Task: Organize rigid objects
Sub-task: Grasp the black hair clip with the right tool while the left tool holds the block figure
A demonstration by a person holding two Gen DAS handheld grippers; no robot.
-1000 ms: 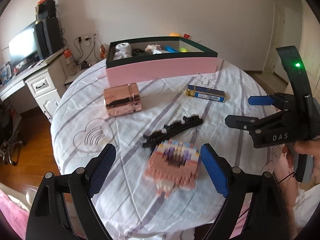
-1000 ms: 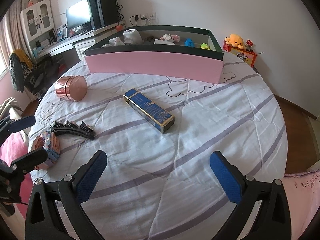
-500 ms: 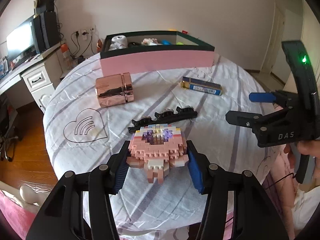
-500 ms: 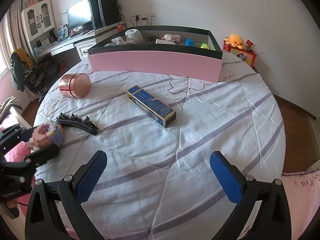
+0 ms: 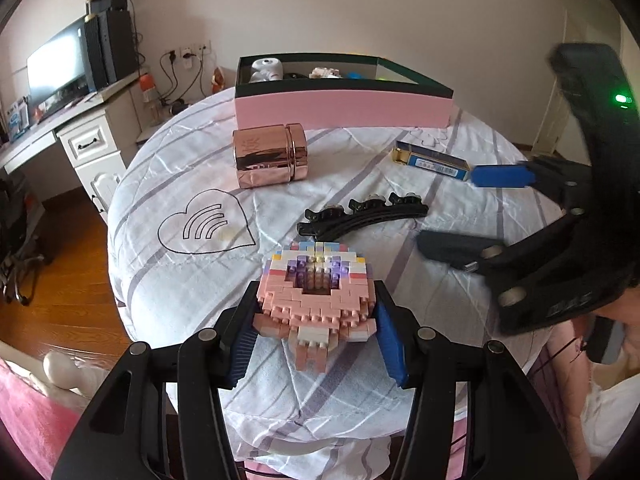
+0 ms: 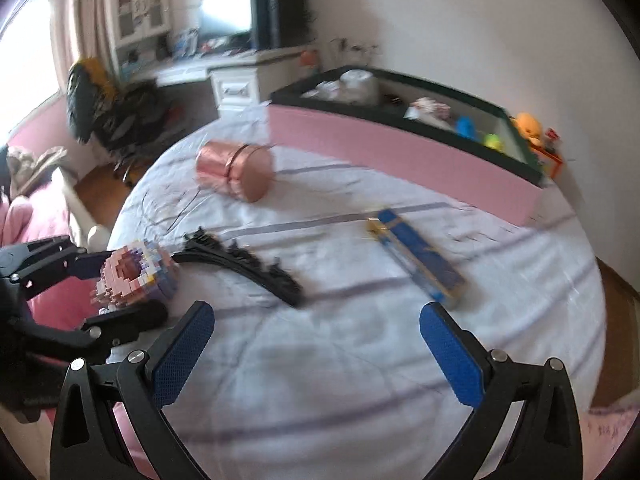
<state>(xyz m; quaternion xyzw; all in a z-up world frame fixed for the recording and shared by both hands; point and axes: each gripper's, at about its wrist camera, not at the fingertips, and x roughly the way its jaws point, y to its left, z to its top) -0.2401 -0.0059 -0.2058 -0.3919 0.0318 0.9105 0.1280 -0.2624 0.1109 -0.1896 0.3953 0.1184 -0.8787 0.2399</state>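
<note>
The brick-built figure [image 5: 316,292] sits clamped between the blue pads of the left gripper [image 5: 316,320] at the near edge of the round table [image 5: 192,152], both pads pressed flat against its pink flanks, so that one looks taken care of. The open question is the right gripper [image 6: 316,344], jaws spread wide with nothing between them, hovering over bare sheet. Look where its options lie: the blue box [image 6: 420,258] is just ahead of its right-hand finger, long axis running diagonally away towards the pink storage box [image 6: 400,160] at the far side, so I reckon the jaws would want to straddle its narrow width. The black curved track piece [image 6: 244,264] lies ahead and to the left, between the two grippers. The copper tin [image 6: 236,170], on its side, is further out. The right hand is plainly nearer the blue box; the left, loaded, has a straight run ahead to the storage box.
</note>
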